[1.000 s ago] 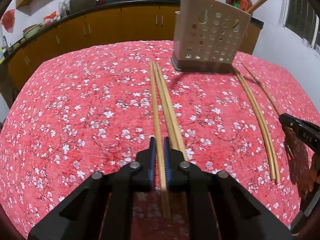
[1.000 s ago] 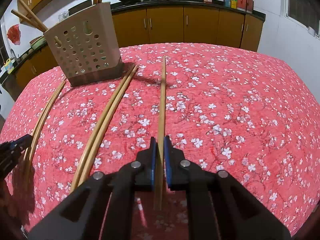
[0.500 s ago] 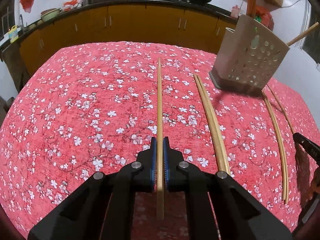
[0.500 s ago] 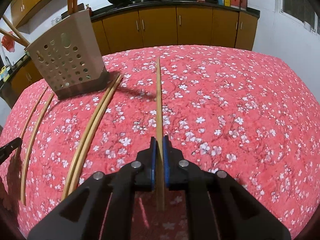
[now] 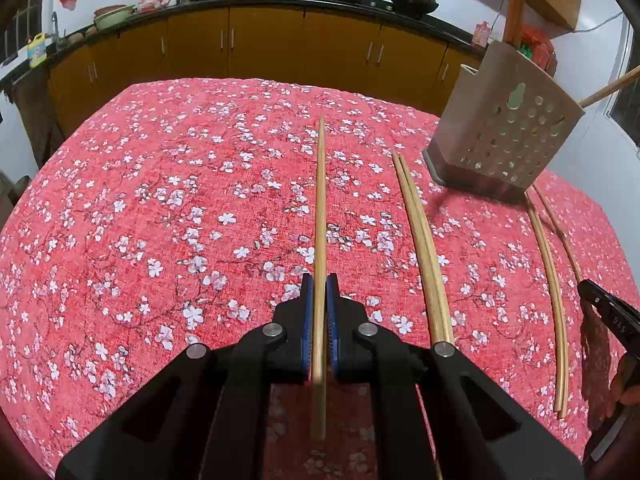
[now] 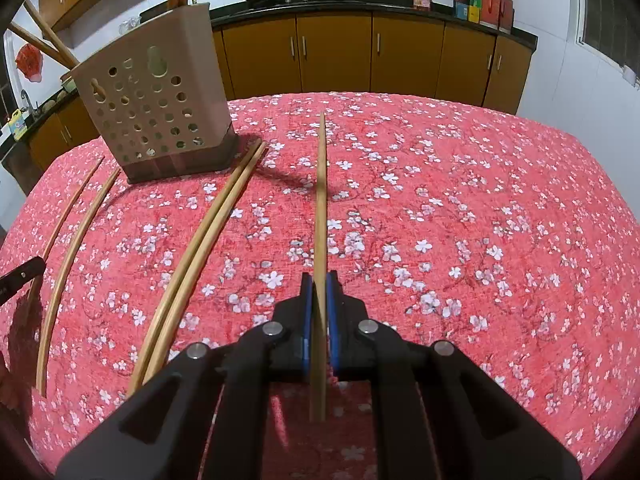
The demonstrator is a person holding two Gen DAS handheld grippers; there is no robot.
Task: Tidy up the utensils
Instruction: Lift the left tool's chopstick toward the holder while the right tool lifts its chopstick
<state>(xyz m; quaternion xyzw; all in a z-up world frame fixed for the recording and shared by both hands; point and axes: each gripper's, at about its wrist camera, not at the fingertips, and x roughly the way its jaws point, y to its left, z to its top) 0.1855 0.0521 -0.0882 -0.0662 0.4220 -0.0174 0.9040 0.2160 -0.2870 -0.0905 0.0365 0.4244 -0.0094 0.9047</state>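
Flanking the holder [image 5: 505, 136], loose chopsticks [image 5: 422, 240] lie beside both grippers, each pinching one chopstick.

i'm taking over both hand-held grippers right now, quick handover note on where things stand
Left hand-held gripper: shut on a chopstick, raised above the cloth.
Right hand-held gripper: shut on another chopstick, also raised.
Perforated holder stands at the far side of the red floral tablecloth, with several chopsticks already poking out of it.
On the cloth: a touching pair and two separate chopsticks nearer the left side.
Left to do: drop both held chopsticks into the holder, then collect those four.
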